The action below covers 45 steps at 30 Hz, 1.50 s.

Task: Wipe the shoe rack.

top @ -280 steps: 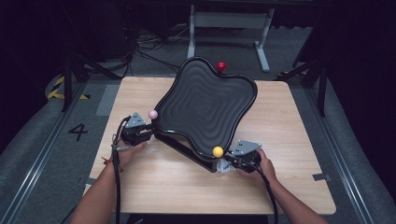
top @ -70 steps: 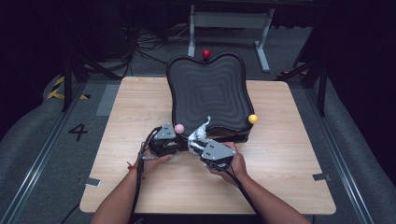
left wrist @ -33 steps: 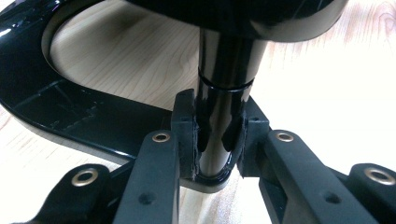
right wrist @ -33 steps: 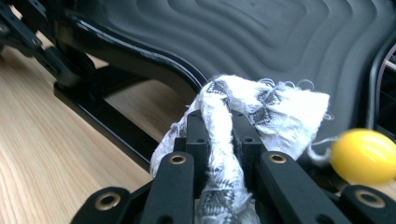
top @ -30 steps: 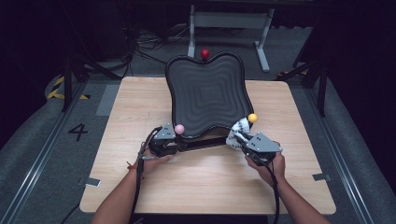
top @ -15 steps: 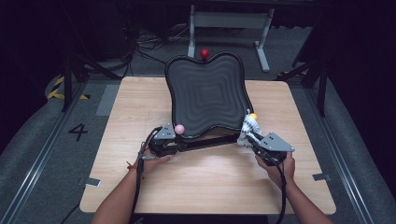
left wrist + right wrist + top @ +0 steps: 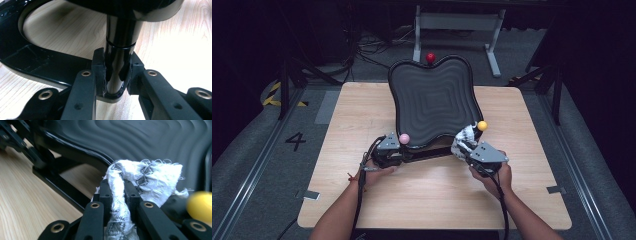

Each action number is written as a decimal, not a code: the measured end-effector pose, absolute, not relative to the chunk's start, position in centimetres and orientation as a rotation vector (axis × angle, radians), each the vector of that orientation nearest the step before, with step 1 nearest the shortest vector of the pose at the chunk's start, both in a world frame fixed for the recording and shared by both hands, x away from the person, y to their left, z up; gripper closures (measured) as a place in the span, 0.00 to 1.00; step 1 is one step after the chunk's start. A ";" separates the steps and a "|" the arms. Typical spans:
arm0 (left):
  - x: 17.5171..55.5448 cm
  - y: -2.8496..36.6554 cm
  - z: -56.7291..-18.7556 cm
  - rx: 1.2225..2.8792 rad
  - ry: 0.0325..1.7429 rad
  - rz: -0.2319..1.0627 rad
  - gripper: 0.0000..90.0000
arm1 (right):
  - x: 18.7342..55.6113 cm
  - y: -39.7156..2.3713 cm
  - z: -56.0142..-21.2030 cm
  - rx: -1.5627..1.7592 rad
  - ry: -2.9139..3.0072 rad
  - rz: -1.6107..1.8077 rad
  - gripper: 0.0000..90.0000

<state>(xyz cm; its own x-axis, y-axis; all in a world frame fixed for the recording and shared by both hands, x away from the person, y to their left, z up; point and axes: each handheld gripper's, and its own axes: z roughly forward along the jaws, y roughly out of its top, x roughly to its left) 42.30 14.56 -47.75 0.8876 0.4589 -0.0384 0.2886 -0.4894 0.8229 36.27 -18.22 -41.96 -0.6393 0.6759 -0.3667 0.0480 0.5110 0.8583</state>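
Note:
A black rippled tray stands tilted on a black stand, with a red ball at its far corner, a pink ball at near left and a yellow ball at near right. My left gripper is shut on the stand's glossy black post under the pink ball, and its pads press both sides of the post. My right gripper is shut on a bunched white and black cloth. The cloth lies against the tray's near right rim, just left of the yellow ball.
The tray's stand rests on a light wooden table, with bare wood in front of both hands. The stand's black base bar runs between the two grippers. Dark floor, cables and a metal frame lie beyond the table.
The right gripper carried the cloth from the middle of the tray's near rim to the yellow ball corner, then slid slightly back left. The left gripper stayed on the post.

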 end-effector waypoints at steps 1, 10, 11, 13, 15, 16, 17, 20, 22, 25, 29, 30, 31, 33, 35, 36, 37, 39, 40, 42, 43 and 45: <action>42.3 14.6 -47.8 2.115 0.538 0.230 0.83 | 36.3 -17.2 -41.8 0.562 2.048 1.143 0.90; 42.2 14.5 -47.8 2.114 0.539 0.227 0.83 | 36.1 -13.1 -41.5 0.471 2.071 1.192 0.90; 42.2 14.5 -47.8 2.112 0.539 0.228 0.83 | 36.1 -12.3 -41.4 0.459 2.076 1.209 0.90; 42.2 14.5 -47.8 2.112 0.543 0.227 0.83 | 36.0 -11.6 -41.4 0.450 2.085 1.222 0.90; 42.2 14.5 -47.7 2.115 0.546 0.227 0.83 | 35.9 -11.0 -41.3 0.436 2.086 1.232 0.90; 42.2 14.5 -47.8 2.115 0.547 0.227 0.83 | 35.8 -10.8 -41.2 0.433 2.090 1.240 0.90; 42.2 14.5 -47.8 2.115 0.547 0.227 0.83 | 35.8 -10.5 -41.2 0.424 2.090 1.245 0.90; 42.1 14.4 -47.7 2.117 0.545 0.232 0.83 | 35.6 -9.9 -41.1 0.404 2.099 1.265 0.90; 42.1 14.4 -47.7 2.117 0.546 0.232 0.83 | 35.5 -9.6 -41.0 0.393 2.103 1.270 0.90; 42.1 14.4 -47.7 2.117 0.547 0.230 0.83 | 35.2 -8.8 -41.0 0.367 2.119 1.288 0.90; 42.1 14.3 -47.8 2.111 0.546 0.227 0.83 | 34.9 -7.2 -41.2 0.319 2.143 1.298 0.90; 42.1 14.3 -47.8 2.111 0.543 0.227 0.83 | 34.8 -6.8 -41.3 0.311 2.146 1.298 0.90; 42.1 14.3 -47.8 2.111 0.543 0.227 0.83 | 34.8 -6.8 -41.3 0.311 2.146 1.298 0.90; 42.0 14.3 -47.8 2.115 0.542 0.229 0.83 | 34.7 -6.1 -41.2 0.298 2.145 1.304 0.90; 42.0 14.3 -47.8 2.114 0.542 0.228 0.83 | 34.7 -5.8 -41.2 0.292 2.134 1.296 0.90; 42.0 14.3 -47.8 2.115 0.541 0.227 0.83 | 34.7 -5.8 -41.1 0.293 2.134 1.293 0.90; 42.0 14.3 -47.8 2.115 0.541 0.227 0.83 | 34.8 -5.8 -41.0 0.300 2.131 1.296 0.90; 42.0 14.3 -47.8 2.115 0.542 0.226 0.83 | 35.0 -6.2 -40.9 0.311 2.120 1.292 0.90; 42.0 14.3 -47.8 2.115 0.542 0.222 0.83 | 35.1 -6.4 -40.9 0.321 2.118 1.297 0.90; 42.0 14.3 -47.8 2.115 0.543 0.221 0.83 | 35.3 -7.0 -40.8 0.339 2.104 1.296 0.90; 42.0 14.3 -47.8 2.116 0.542 0.221 0.83 | 35.4 -7.4 -40.7 0.347 2.097 1.294 0.90; 42.0 14.3 -47.8 2.117 0.540 0.221 0.83 | 35.6 -7.8 -40.7 0.364 2.087 1.294 0.90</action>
